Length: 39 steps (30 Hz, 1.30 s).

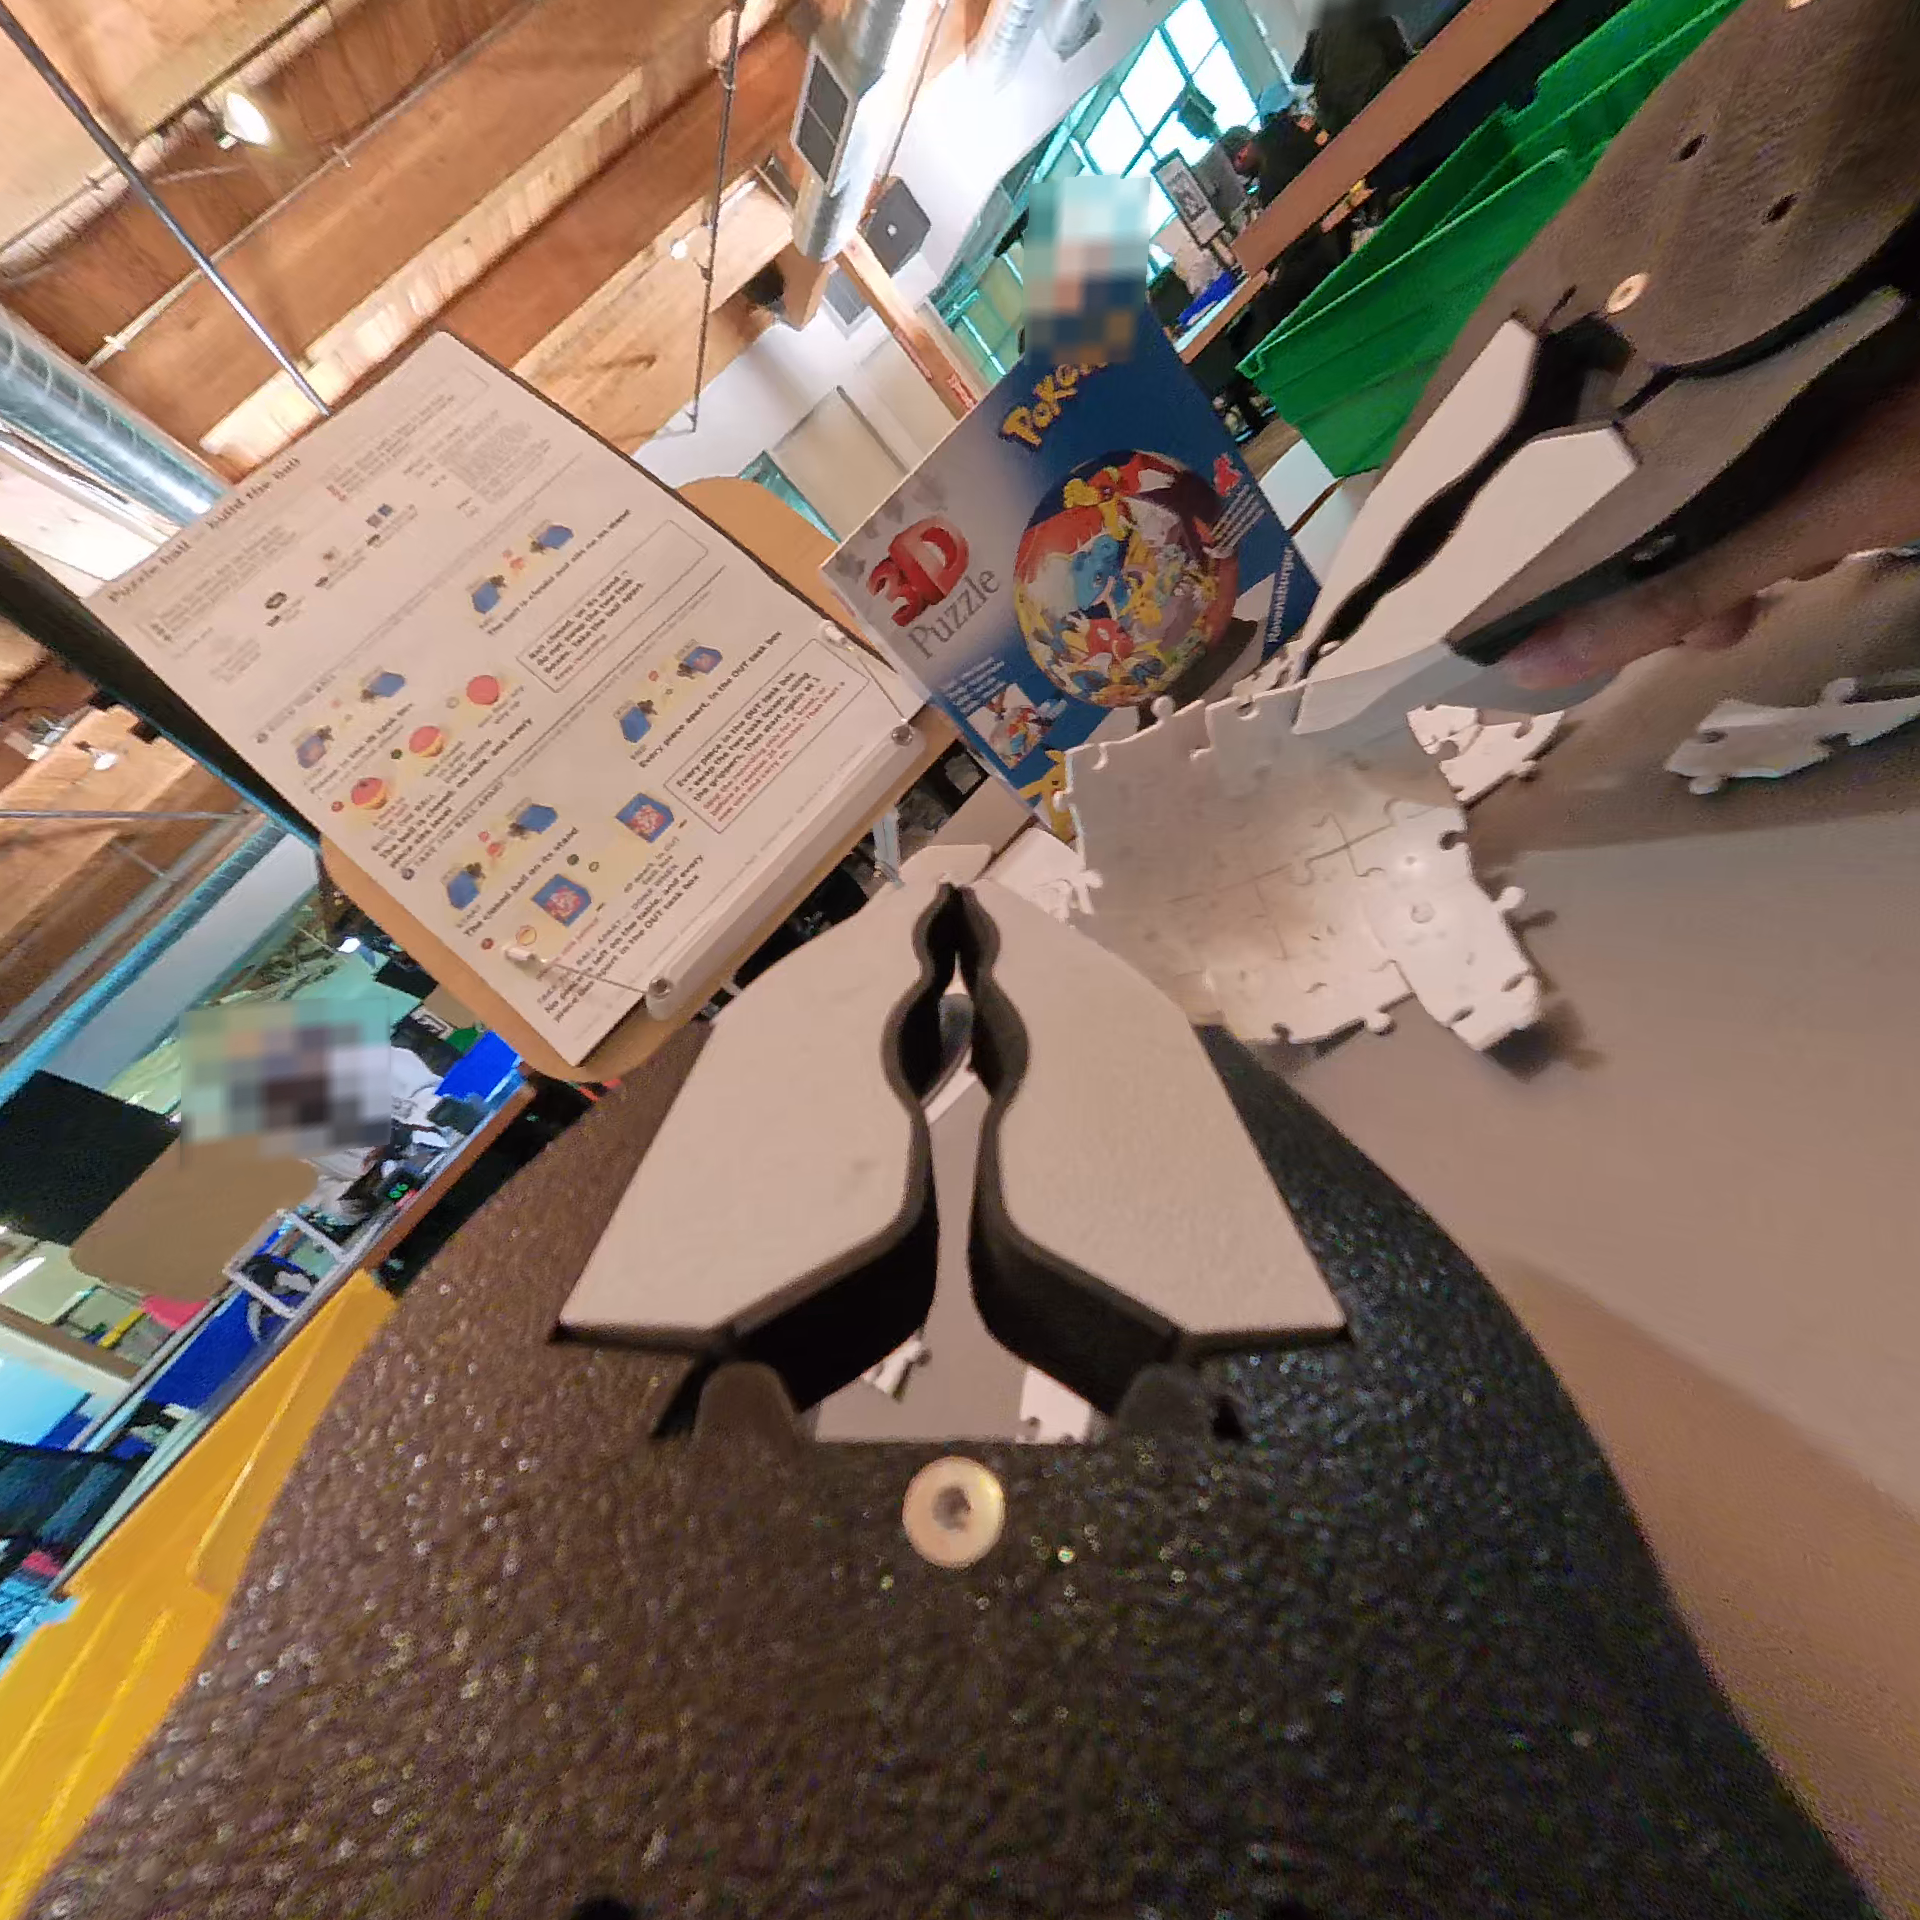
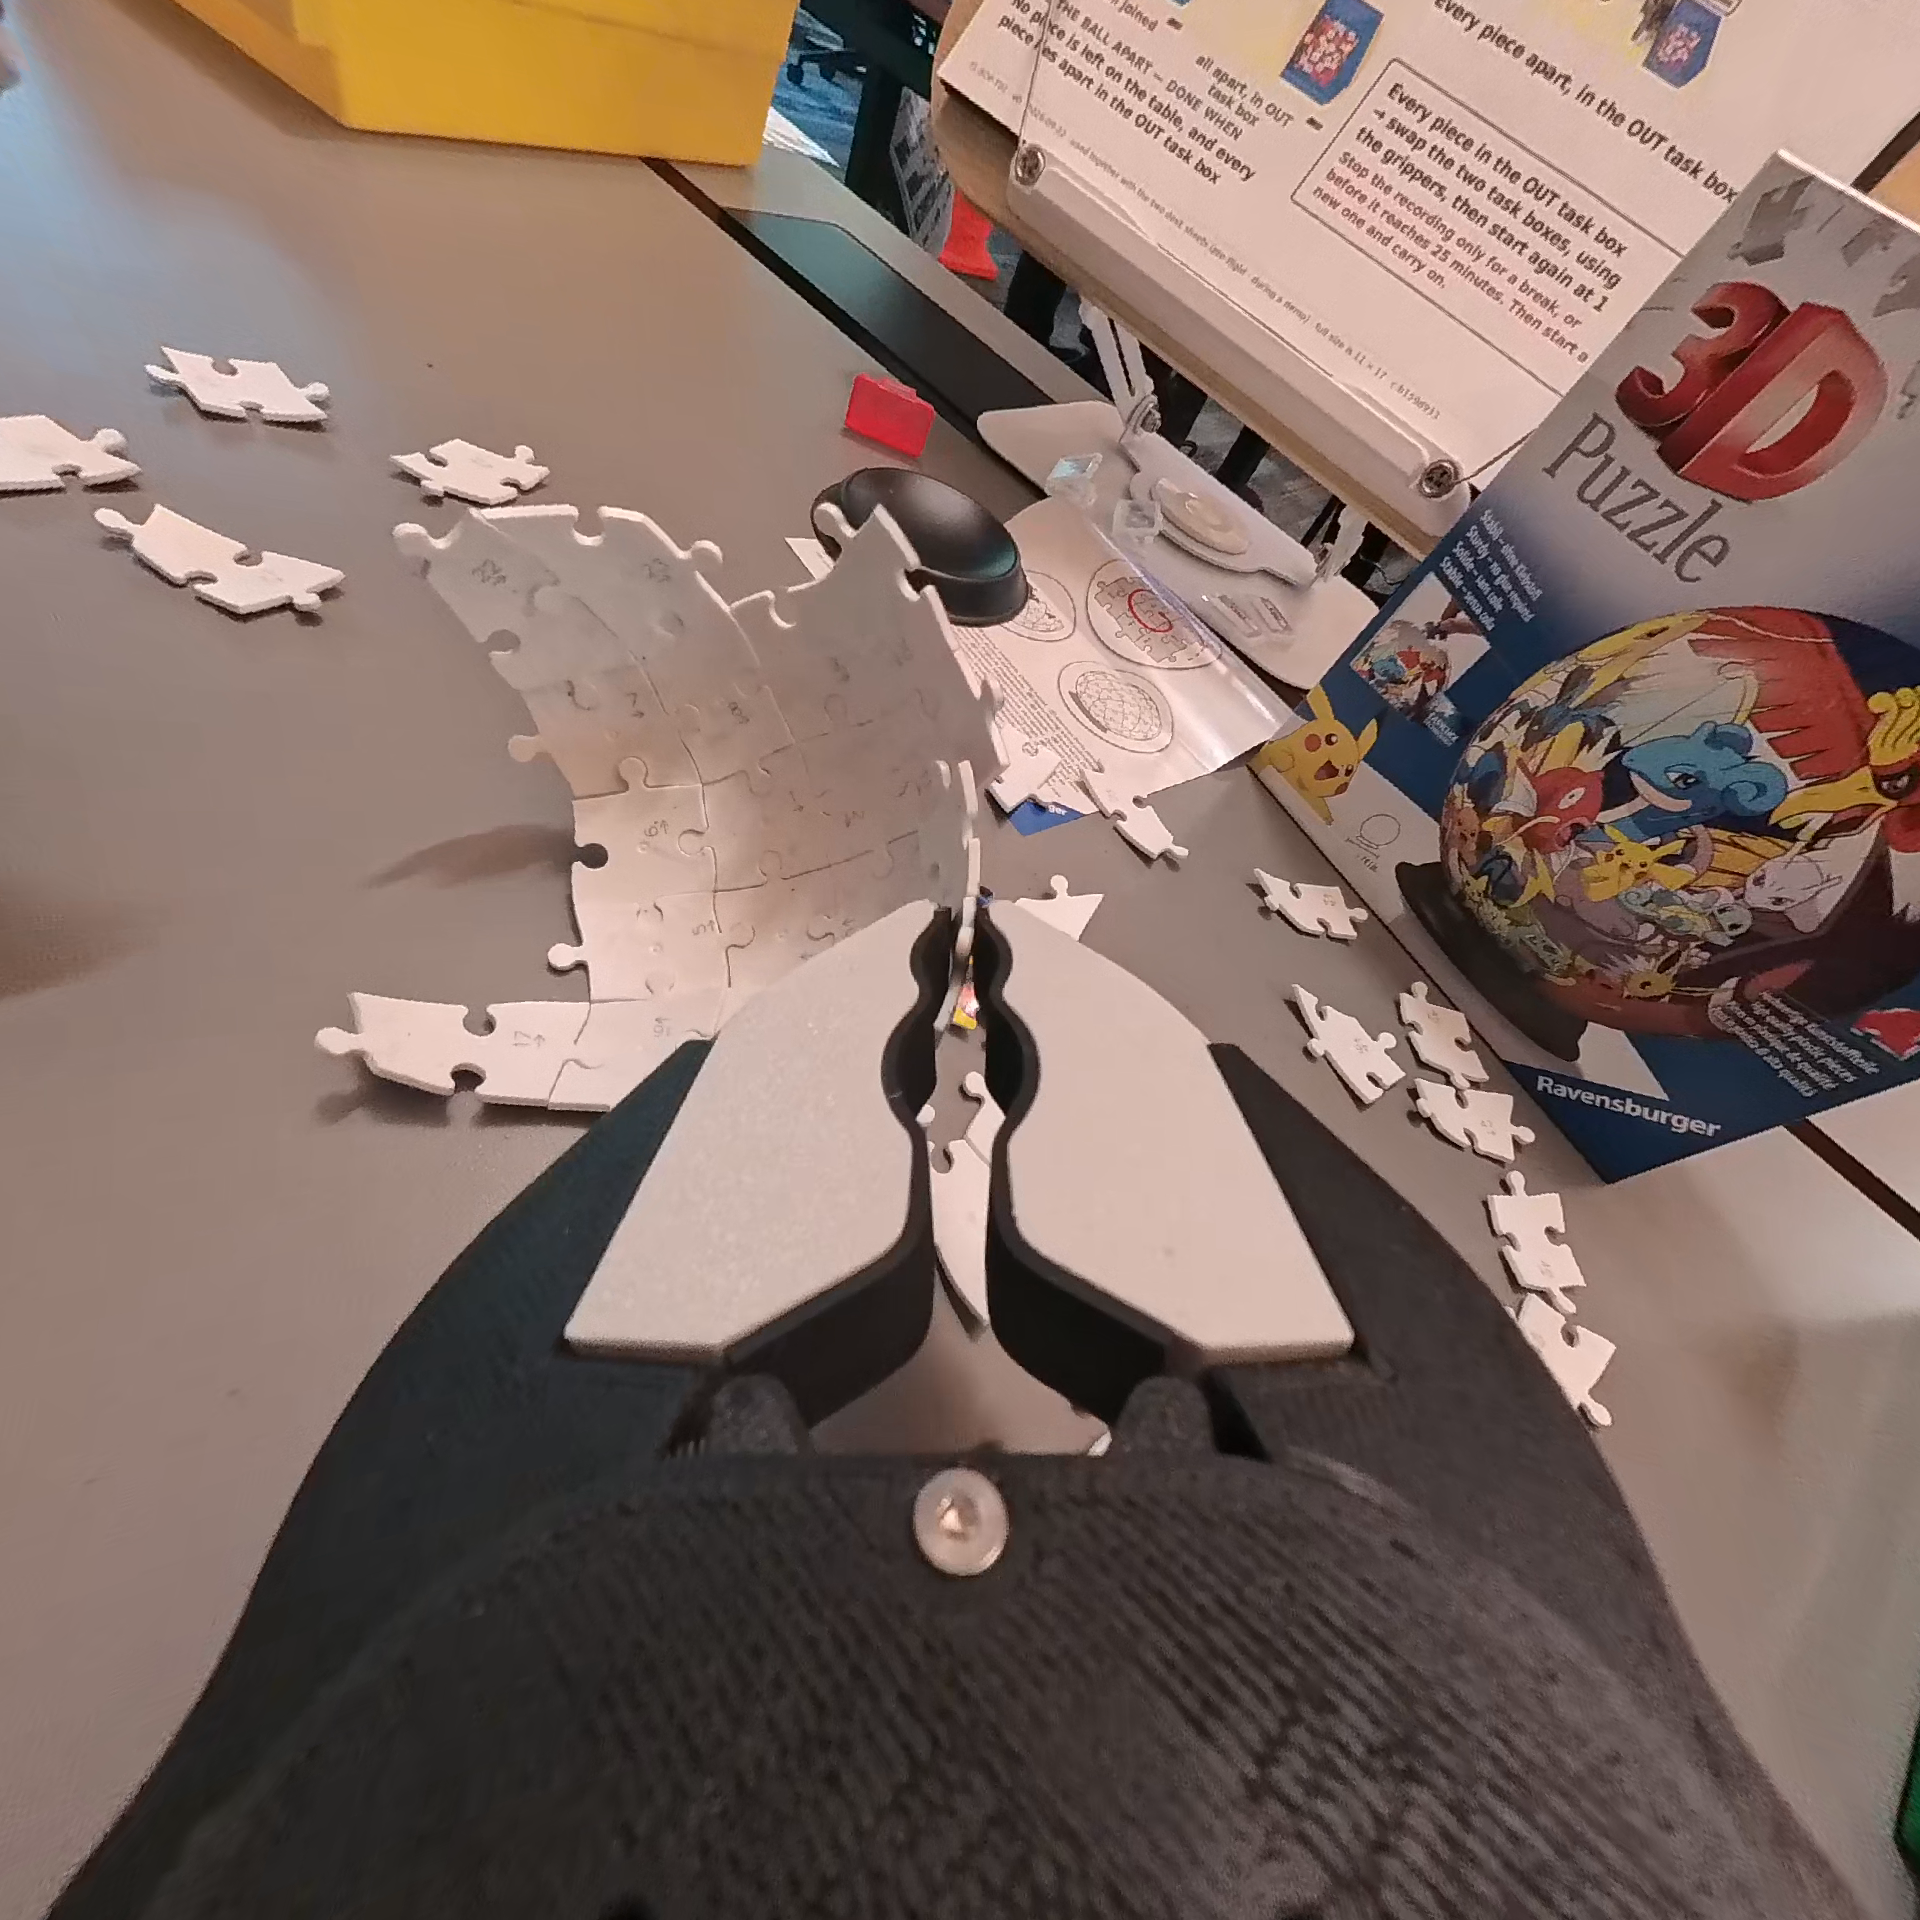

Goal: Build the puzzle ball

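Pinching the curved white puzzle shell's point(image 2: 769, 748) edge, right fingers point(image 2: 821, 1122); left fingers point(image 1: 800, 1122) pressed together, bare.

Joined puzzle sheet point(image 2: 727, 748) ahead-left of right tongs point(image 2: 961, 920), edge between tips. Loose pieces point(image 2: 1455, 1081) right. Puzzle box point(image 2: 1683, 790) far right. Stand point(image 2: 935, 540) behind sheet.

The table point(image 2: 312, 727) at the left of the frame is looking smooth and matt grey. The joined puzzle pieces point(image 2: 727, 748) in the middle are showing a dull white, card-like back. The puzzle box point(image 2: 1662, 831) at the right is shining like glossy card. The right gripper point(image 2: 961, 935) is showing grainy grey fingers point(image 2: 790, 1143), a rough black plastic body and a shiny metal screw point(image 2: 958, 1529).
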Each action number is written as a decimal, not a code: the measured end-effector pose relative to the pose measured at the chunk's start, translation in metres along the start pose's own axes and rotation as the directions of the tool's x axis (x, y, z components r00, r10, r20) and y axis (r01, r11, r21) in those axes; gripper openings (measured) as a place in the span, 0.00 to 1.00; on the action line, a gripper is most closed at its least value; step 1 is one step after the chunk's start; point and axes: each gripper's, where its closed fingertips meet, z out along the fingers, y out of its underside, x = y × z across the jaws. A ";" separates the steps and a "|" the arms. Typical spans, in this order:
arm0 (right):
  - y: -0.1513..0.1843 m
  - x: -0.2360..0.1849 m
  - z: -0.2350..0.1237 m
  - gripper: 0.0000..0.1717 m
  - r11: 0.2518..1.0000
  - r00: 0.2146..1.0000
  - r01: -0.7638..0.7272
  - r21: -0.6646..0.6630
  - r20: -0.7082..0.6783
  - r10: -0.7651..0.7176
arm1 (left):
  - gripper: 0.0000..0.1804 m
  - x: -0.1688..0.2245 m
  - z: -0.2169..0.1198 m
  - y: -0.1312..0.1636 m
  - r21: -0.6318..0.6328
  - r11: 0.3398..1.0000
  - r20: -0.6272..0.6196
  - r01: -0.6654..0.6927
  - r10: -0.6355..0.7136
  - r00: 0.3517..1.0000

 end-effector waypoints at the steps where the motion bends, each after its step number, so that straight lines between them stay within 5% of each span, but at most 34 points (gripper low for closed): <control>1: 0.000 0.000 0.000 0.02 1.000 1.000 -0.001 0.000 0.000 0.001 | 0.00 -0.002 0.001 0.001 0.005 1.000 0.005 -0.012 0.012 1.000; 8: 0.002 0.001 0.001 0.02 1.000 1.000 -0.003 -0.005 0.000 0.003 | 0.00 -0.018 0.013 0.012 -0.011 1.000 0.043 -0.023 0.024 0.999; 11: 0.003 0.001 0.000 0.02 1.000 1.000 0.005 -0.008 0.002 -0.005 | 0.00 -0.046 0.014 0.035 -0.121 0.993 0.183 0.020 0.002 0.983; 20: 0.004 0.005 -0.003 0.02 0.999 0.999 0.037 -0.007 0.023 -0.036 | 0.00 -0.071 0.001 0.064 -0.174 0.974 0.250 0.144 -0.098 0.963; 26: 0.003 0.005 -0.008 0.02 0.996 0.994 0.090 0.012 0.063 -0.091 | 0.00 -0.070 -0.002 0.080 -0.246 0.940 0.162 0.238 -0.203 0.966; 32: -0.005 -0.003 -0.014 0.02 0.986 0.983 0.142 0.088 0.106 -0.151 | 0.00 -0.058 -0.010 0.101 -0.447 0.785 0.035 0.429 -0.464 0.885; 39: -0.011 -0.017 -0.013 0.02 0.977 0.970 0.178 0.120 0.146 -0.195 | 0.08 -0.046 -0.034 0.115 -0.634 0.690 -0.071 0.349 -0.502 0.862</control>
